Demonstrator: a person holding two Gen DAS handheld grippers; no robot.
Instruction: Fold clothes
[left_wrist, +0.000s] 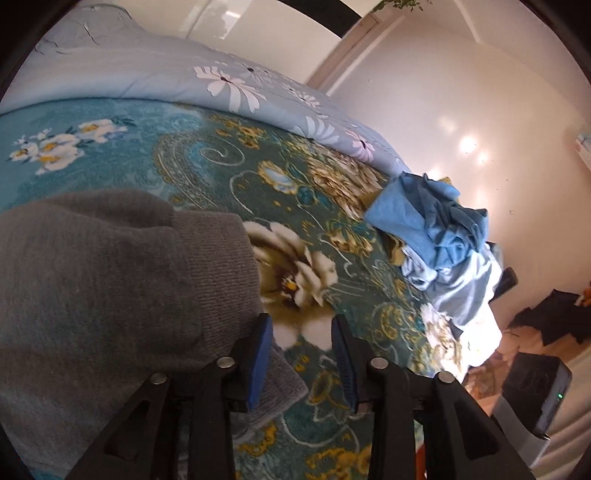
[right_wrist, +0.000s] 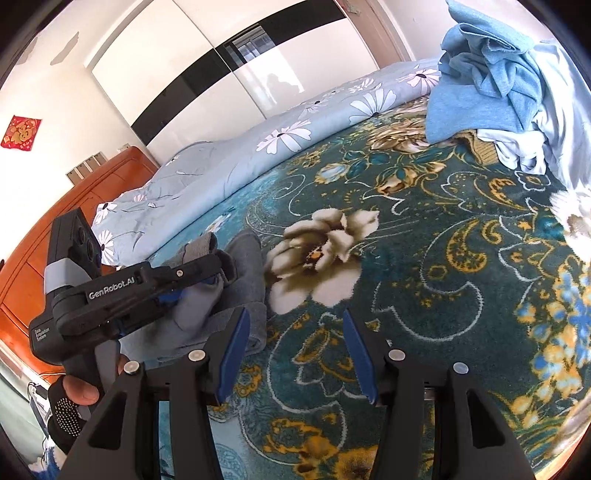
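Note:
A grey knit garment (left_wrist: 92, 280) lies folded on the bed, filling the left of the left wrist view, its ribbed hem toward the middle. My left gripper (left_wrist: 303, 343) is open at that hem. Its left pad (left_wrist: 262, 358) rests against the ribbed edge, and only blanket shows between the pads. In the right wrist view the same garment (right_wrist: 243, 273) is a small bundle at the left, with the left gripper (right_wrist: 218, 275) over it. My right gripper (right_wrist: 295, 343) stands open just right of the bundle and holds nothing. A heap of blue clothes (left_wrist: 443, 229) (right_wrist: 491, 81) sits at the bed's far corner.
A teal floral blanket (right_wrist: 424, 258) covers the bed, with a rolled pale blue duvet (right_wrist: 258, 147) along its far side. A wooden headboard (right_wrist: 44, 240) and a white wardrobe (right_wrist: 177, 74) stand beyond. A gloved hand (right_wrist: 74, 402) holds the left gripper. A black box (left_wrist: 532, 384) sits on the floor.

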